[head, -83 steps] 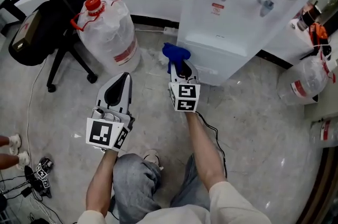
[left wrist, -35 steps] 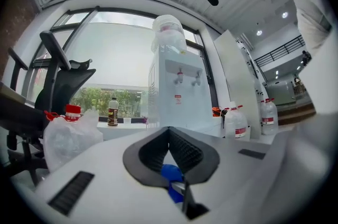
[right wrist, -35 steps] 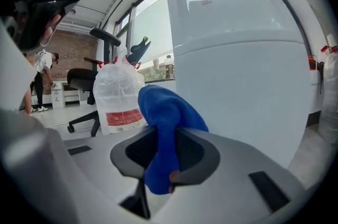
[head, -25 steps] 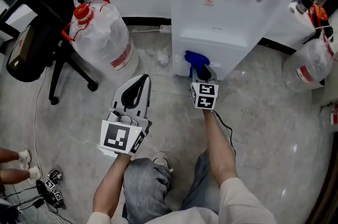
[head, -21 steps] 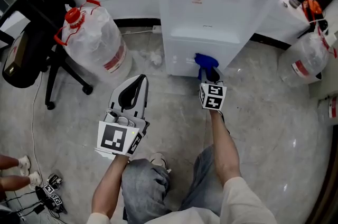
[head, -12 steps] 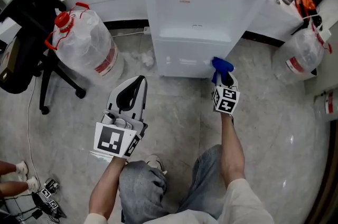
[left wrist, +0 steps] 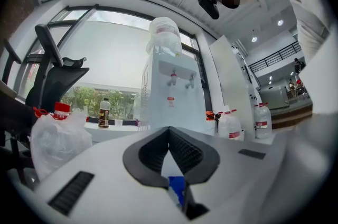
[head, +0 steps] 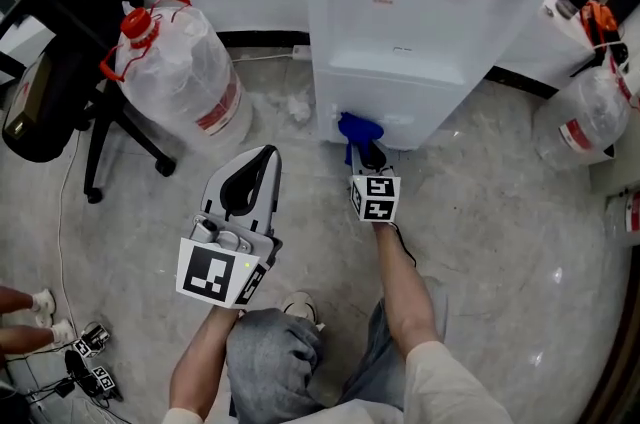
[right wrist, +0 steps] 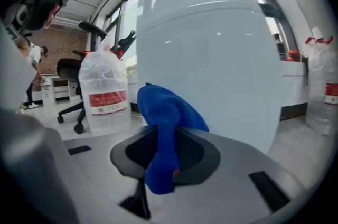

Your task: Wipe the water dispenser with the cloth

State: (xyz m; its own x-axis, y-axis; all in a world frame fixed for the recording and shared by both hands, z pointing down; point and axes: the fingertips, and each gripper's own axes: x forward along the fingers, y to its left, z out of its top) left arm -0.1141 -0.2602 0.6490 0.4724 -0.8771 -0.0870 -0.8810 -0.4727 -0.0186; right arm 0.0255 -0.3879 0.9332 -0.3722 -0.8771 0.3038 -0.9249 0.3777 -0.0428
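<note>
A clear jug [head: 185, 72] is standing near the floor's left edge, its contents hard to make out. The left gripper [head: 258, 160] is hanging with its jaws together, empty. The right gripper [head: 367, 150] is clamping the blue cloth [head: 357, 128] at the lower left corner of the water dispenser [head: 430, 32] front, whose top is cut off.

Your left gripper [head: 268, 154] is a white plastic shell with black ribbed pads [left wrist: 186, 152] on the inside, and at its back end sits a cube [head: 218, 274] with black-and-white square markers. The right gripper [head: 368, 152] has the same build — white shell, black inner pads, and its own marker cube [head: 376, 198]. A thin black cable [head: 402, 237] runs from it along your forearm. You wear a pale short-sleeved shirt [head: 450, 390], grey trousers [head: 268, 360] and a light-coloured shoe [head: 298, 308].
</note>
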